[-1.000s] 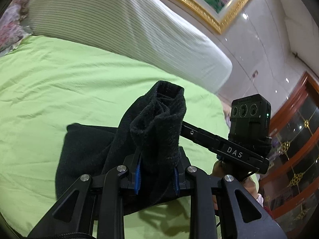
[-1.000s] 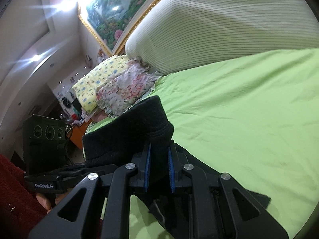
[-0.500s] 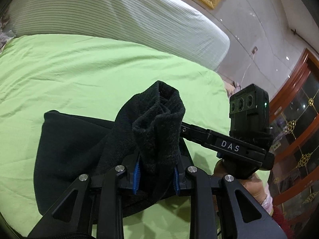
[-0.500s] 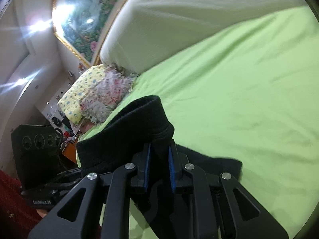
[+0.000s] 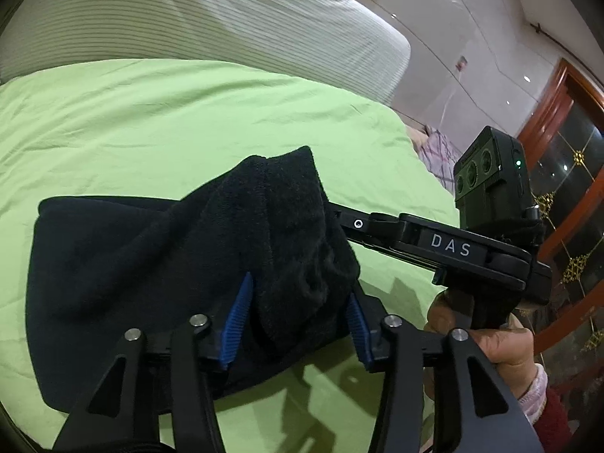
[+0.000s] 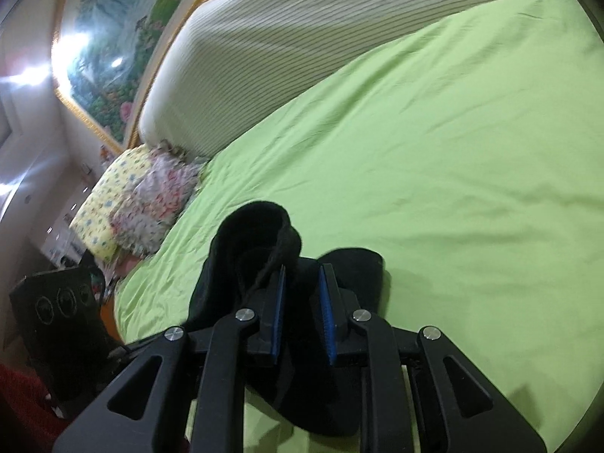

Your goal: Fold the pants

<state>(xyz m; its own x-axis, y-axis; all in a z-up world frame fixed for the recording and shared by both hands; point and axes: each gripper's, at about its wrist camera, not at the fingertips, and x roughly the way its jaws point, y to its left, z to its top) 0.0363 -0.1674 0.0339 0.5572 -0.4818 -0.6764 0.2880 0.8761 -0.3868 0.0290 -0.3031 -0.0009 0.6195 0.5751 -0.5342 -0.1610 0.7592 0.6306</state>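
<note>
The left gripper (image 5: 296, 317) has its jaws spread wide, blue pads (image 5: 236, 321) standing off on either side of a bunched fold. The right gripper (image 6: 302, 313) has its jaws parted too. A bare hand (image 5: 487, 343) grips the right gripper's handle.

a smooth lime-green bed sheet (image 5: 158, 120) is covering the mattress, lightly creased, filling most of both views. a long white ribbed bolster pillow (image 5: 196, 26) is lying along the head of the bed, touching the sheet's far edge. a yellow floral cushion (image 6: 104, 204) and a pink floral cushion (image 6: 151, 207) are sitting side by side just past the bolster's end. a gold-framed landscape painting (image 6: 113, 60) is hanging on the wall behind the bolster, catching glare. a red-brown wooden cabinet with gold-ornamented dark glass (image 5: 566, 173) is standing near the bedside.
</note>
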